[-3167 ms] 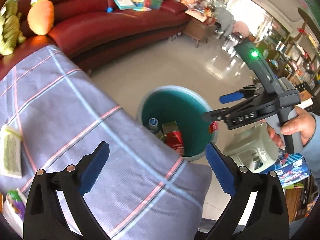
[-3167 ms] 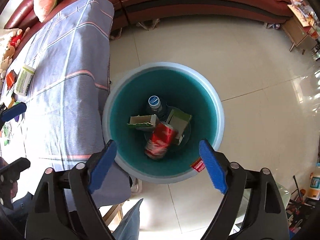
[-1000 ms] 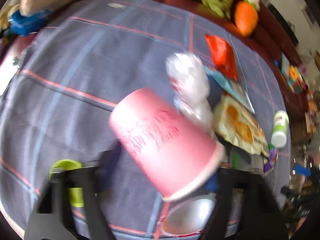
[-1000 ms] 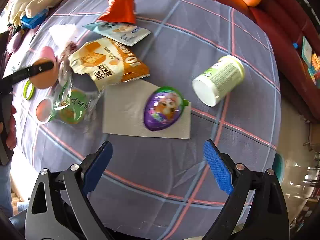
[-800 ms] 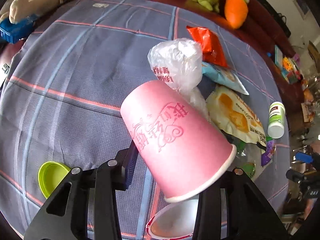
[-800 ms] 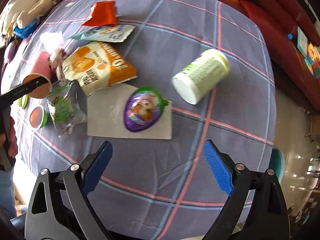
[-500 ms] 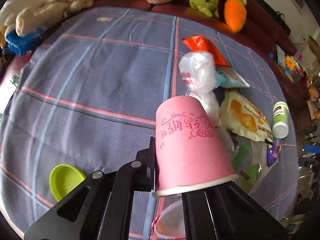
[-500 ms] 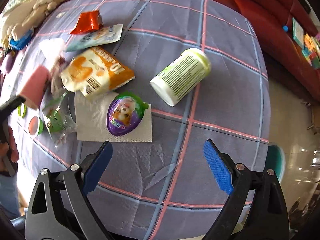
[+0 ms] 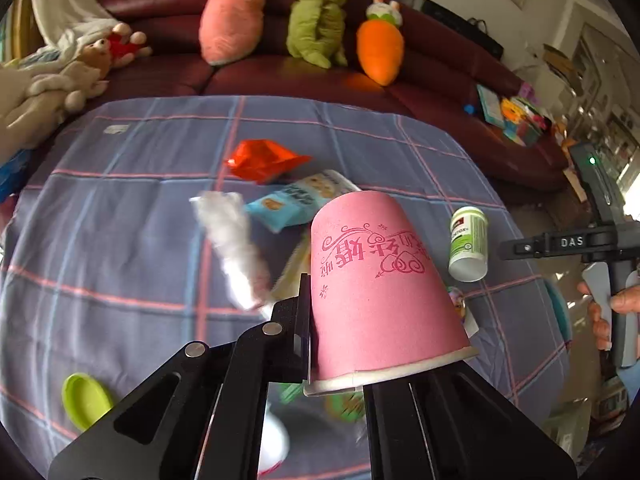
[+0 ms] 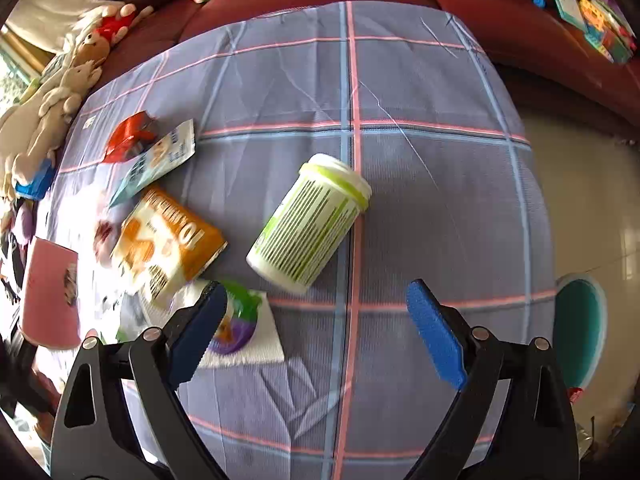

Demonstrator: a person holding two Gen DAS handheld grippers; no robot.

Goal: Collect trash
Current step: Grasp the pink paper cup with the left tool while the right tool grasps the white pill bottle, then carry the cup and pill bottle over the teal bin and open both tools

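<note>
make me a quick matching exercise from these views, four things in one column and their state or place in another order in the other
Things:
1. pink paper cup
2. white and green bottle
3. lime lid
4. right hand-held gripper

States:
A. open, holding nothing
B. lying on its side on the cloth
C. clamped in the left hand-held gripper
D. flat on the cloth near the table's edge

Pairs: 1-C, 2-B, 3-D, 4-A

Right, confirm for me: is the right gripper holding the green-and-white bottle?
No: the right gripper is open and empty, with the green-and-white bottle lying on the tablecloth beyond its fingertips.
</note>
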